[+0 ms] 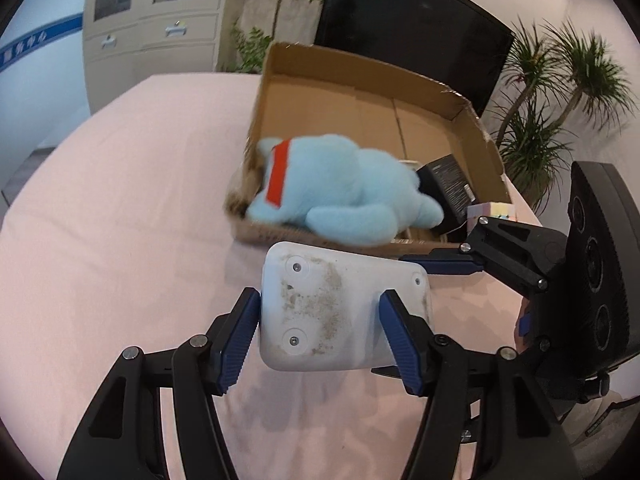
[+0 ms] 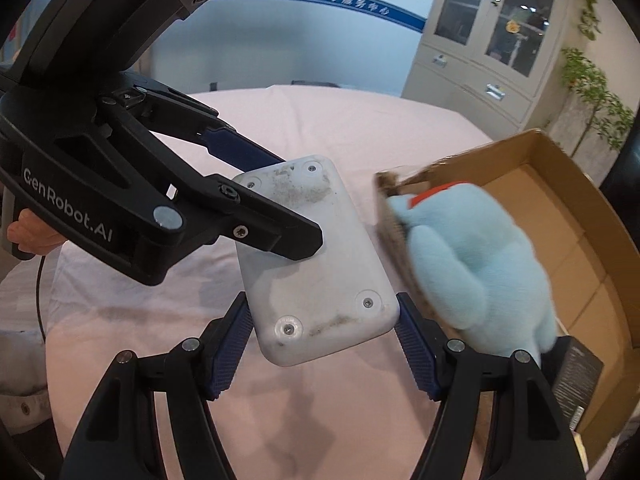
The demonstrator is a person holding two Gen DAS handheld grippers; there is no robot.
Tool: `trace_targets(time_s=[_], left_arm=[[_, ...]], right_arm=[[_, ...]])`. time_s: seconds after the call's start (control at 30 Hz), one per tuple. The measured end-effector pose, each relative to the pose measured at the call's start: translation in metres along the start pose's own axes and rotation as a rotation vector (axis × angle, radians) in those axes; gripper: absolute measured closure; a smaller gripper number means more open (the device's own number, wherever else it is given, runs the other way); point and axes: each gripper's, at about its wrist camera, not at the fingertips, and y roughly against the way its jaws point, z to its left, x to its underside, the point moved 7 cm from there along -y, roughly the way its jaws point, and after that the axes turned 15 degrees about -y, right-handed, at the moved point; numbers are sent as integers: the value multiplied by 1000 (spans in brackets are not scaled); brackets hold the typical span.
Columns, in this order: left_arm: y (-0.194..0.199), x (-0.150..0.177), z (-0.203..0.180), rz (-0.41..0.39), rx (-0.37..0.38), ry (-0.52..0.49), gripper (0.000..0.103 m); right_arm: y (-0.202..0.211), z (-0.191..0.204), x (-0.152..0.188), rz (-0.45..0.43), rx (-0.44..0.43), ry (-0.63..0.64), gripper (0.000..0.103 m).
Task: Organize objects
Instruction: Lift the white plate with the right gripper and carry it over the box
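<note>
A white rectangular device (image 1: 344, 312), scuffed, underside with screws facing up, is held above the pink tablecloth by both grippers. My left gripper (image 1: 320, 328) is shut on its near end. My right gripper (image 2: 324, 332) is shut on the other end of the white device (image 2: 316, 264); the right gripper also shows in the left wrist view (image 1: 452, 266). Just beyond stands an open cardboard box (image 1: 460, 120) holding a light blue plush toy (image 1: 344, 192) with a red collar and a black box (image 1: 448, 184). The plush toy (image 2: 472, 264) and the cardboard box (image 2: 580, 208) lie to the right in the right wrist view.
The pink cloth-covered table (image 1: 120, 220) stretches left and behind. A small pastel cube (image 1: 496, 212) sits by the box's near right corner. A black monitor (image 1: 412, 28), potted plants (image 1: 560, 92) and a cabinet (image 1: 152, 20) stand beyond the table.
</note>
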Motion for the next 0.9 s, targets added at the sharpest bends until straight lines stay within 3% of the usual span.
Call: trace_targets(time_s=[0.43,0.9], left_arm=[[-14,-102,-60,-52,-34,-225,43],[-59,-168,-120,-46,31,-367,43]], right_arm=[[86,-72,-7,-175,95,-163,34],[124,-170,12,-222,200,-369,34]])
